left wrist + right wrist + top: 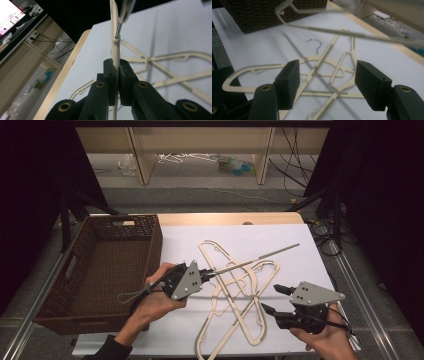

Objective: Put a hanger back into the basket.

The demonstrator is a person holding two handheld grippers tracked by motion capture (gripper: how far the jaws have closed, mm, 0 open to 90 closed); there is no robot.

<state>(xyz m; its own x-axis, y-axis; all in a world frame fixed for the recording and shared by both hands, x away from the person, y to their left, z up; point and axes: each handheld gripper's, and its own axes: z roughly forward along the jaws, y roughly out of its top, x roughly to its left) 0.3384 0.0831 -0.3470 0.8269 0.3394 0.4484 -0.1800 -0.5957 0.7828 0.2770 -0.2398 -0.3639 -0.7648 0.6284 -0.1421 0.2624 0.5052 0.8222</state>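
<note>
One cream hanger [250,261] is hanging in the air over the desk [305,265], pinched tight by the left hand-held gripper [206,275]. The brown basket [150,251] is waiting beside it. More hangers [235,320] are lying below. The right hand-held gripper [270,299] is gaping, holding nothing.

In my left gripper view, the held hanger [115,53] ran off the top edge and its metal hook [122,20] was blurred. Lower right of the high view, my right hand [325,337] was cut off by the bottom edge.
</note>
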